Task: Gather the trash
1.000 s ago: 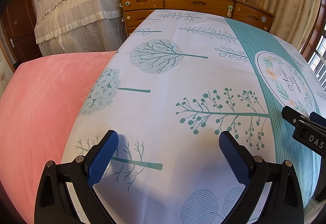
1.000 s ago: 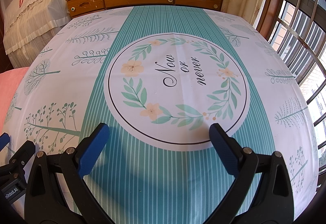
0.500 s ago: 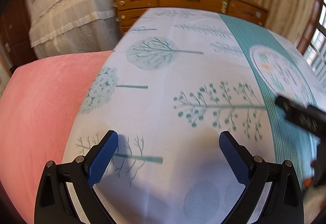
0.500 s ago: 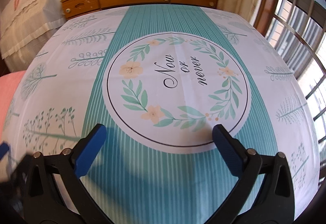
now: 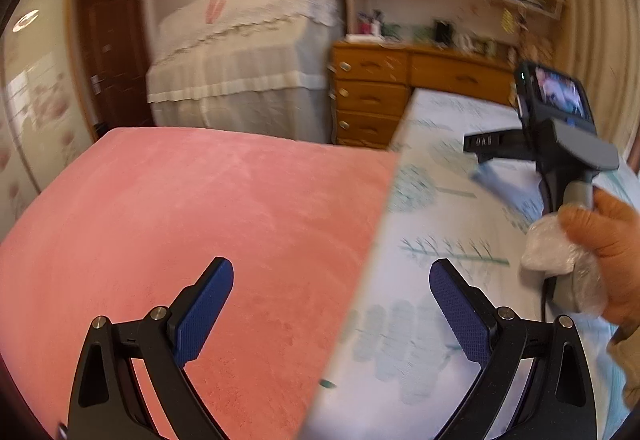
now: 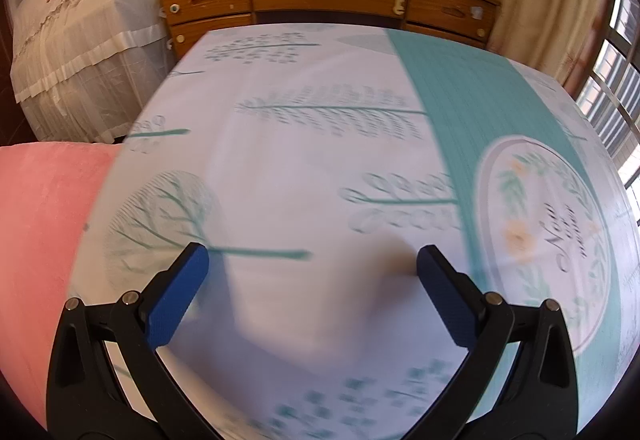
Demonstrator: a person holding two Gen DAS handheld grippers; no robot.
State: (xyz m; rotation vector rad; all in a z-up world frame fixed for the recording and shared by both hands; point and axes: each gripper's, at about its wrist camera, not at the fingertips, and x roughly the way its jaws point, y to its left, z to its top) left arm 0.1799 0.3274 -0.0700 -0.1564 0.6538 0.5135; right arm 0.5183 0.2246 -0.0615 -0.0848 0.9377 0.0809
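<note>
Hovering over the pink blanket (image 5: 180,208) and printed cloth (image 6: 320,160), the left gripper (image 5: 330,302) and right gripper (image 6: 312,288) both stand apart, empty.

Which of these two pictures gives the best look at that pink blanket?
The left wrist view: the pink blanket fills most of its left side, under the left tool. The right wrist view shows only a strip of it at the left edge.

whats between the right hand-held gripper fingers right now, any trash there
No trash. In the right wrist view the right hand-held gripper stands open, and only the printed bedspread shows between its blue fingers.
</note>
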